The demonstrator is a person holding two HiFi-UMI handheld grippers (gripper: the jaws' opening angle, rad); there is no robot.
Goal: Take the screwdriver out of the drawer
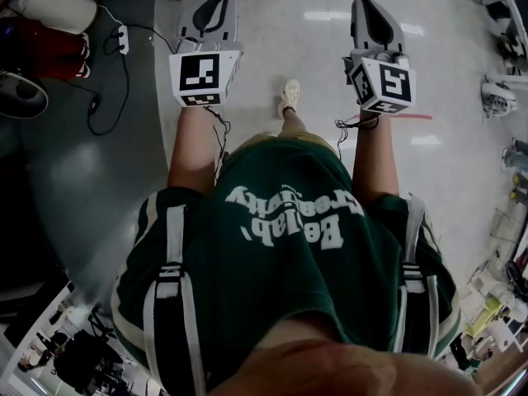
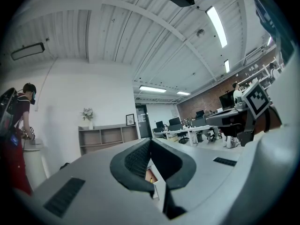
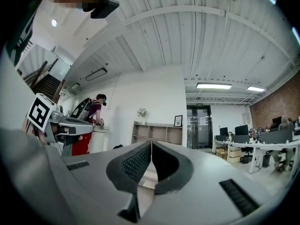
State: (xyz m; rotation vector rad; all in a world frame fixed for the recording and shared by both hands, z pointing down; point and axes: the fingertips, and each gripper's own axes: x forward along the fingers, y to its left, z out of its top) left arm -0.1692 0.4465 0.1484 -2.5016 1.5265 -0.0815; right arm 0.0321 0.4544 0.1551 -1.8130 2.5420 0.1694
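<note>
- Holding the left tool point(image 2: 150, 144) and the right tool point(image 3: 151, 146) level in front of you, you have both sets of jaws pressed together with nothing between them. By that, the task looks not yet begun.
- No drawer and no screwdriver shows in any view. Finding the drawer, opening it and lifting the screwdriver out all appear left to do.
- Up close, the pads point(image 3: 136, 163) are dark rubber with a fine cross-hatched face, and they curve out from smooth matte grey shells.
- Each tool carries a marker cube point(image 1: 205, 77) with white faces and hard-edged black squares.
- Your shirt point(image 1: 280, 254), at lower centre of the head view, is soft dark green cloth with white lettering.
- Below it the floor point(image 1: 272, 40) is pale and glossy and mirrors the lights. Toward the upper left it dulls to grey, where a thin black cable point(image 1: 115, 81) loops.
- Farther off, a low open shelf unit point(image 3: 157, 132) stands against a plain white wall point(image 3: 150, 95), with long benches point(image 3: 262, 146) carrying monitors at the right edge.
- Overhead, the ceiling point(image 3: 164, 36) is ribbed white panelling.
</note>
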